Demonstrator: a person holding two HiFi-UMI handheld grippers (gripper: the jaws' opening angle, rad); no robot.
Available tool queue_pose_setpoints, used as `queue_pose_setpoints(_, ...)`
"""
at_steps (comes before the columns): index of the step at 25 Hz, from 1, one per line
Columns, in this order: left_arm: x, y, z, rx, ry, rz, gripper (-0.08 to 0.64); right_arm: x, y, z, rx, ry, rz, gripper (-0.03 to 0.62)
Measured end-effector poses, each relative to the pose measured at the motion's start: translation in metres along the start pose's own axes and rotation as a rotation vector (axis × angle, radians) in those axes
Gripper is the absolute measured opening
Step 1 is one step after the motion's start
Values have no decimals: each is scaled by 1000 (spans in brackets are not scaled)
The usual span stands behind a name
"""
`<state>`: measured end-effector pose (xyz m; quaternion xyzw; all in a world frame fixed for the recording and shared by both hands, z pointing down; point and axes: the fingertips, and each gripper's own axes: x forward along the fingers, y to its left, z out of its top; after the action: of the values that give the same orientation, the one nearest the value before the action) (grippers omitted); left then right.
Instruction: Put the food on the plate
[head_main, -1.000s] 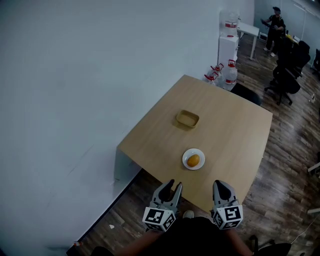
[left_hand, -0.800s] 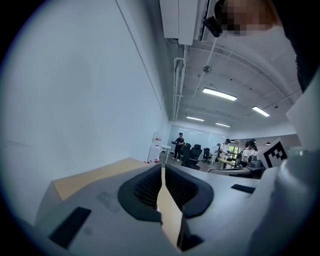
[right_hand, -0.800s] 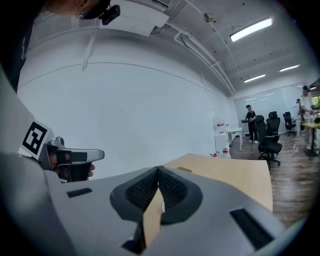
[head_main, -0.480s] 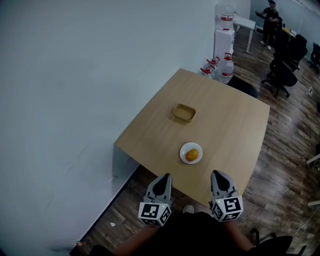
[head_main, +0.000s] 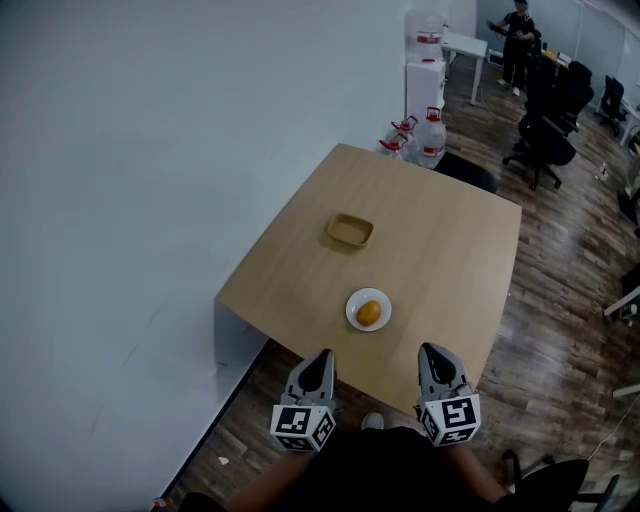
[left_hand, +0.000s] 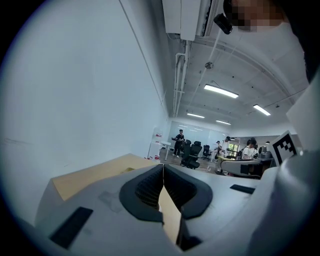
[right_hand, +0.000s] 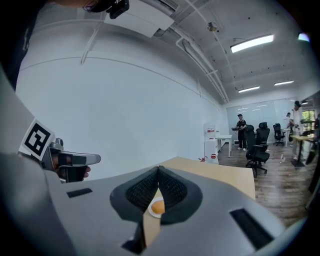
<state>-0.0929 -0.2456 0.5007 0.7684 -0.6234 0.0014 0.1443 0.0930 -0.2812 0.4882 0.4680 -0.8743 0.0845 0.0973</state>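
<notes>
Two grippers pinched shut and empty, left gripper just closed on nothing, right gripper alongside, short of the table; food sits on plate, task looks done.

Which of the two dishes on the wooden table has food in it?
The small round white plate, the nearer one, carrying a round orange food item; the tan rectangular dish beyond is empty.

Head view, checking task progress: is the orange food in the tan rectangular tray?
No, the round orange food lies on the small white round plate.
</notes>
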Motion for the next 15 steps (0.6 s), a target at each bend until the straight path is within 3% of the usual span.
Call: queue_pose_setpoints(15,9,-29,-19,-40,10,-82,15,-14,-10,-11,-16,9,-14,60)
